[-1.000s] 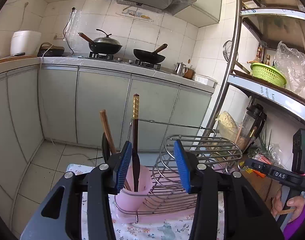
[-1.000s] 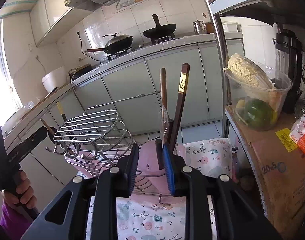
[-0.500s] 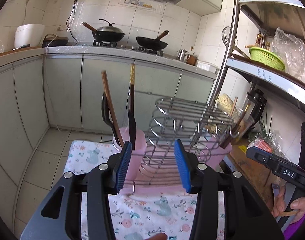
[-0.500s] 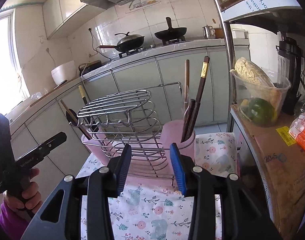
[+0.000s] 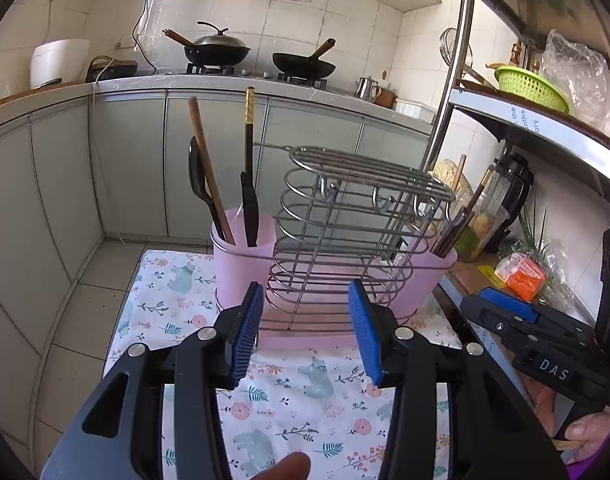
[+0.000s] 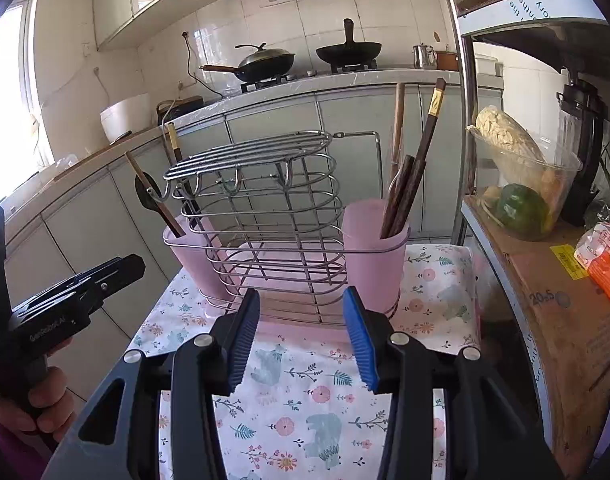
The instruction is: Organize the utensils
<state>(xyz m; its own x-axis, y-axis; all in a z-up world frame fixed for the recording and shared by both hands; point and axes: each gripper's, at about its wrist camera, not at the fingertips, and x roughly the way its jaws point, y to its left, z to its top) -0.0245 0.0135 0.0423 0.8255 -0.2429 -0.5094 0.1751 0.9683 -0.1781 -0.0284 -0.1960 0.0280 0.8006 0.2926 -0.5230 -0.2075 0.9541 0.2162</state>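
A wire rack (image 5: 345, 216) with a pink base stands on a floral cloth (image 5: 305, 396), with a pink cup at each end. The left cup (image 5: 243, 260) holds a black spoon (image 5: 197, 176), a wooden chopstick and a dark gold-topped chopstick. The right cup (image 6: 375, 248) holds several dark and wooden chopsticks (image 6: 409, 184). My left gripper (image 5: 307, 336) is open and empty, in front of the rack. My right gripper (image 6: 303, 340) is open and empty, also in front of the rack (image 6: 265, 216). Each gripper shows at the edge of the other's view.
A metal shelf unit (image 5: 545, 120) stands to the right with a green basket (image 5: 531, 88), a blender, a bowl of food (image 6: 521, 188) and a cardboard box (image 6: 565, 320). Behind is a counter with two woks (image 5: 219, 46) and a rice cooker (image 5: 59, 60).
Both grippers have drawn back from the rack. The right gripper, nearly closed at the right cup's utensils a second ago, has opened and is empty. The left stayed open.
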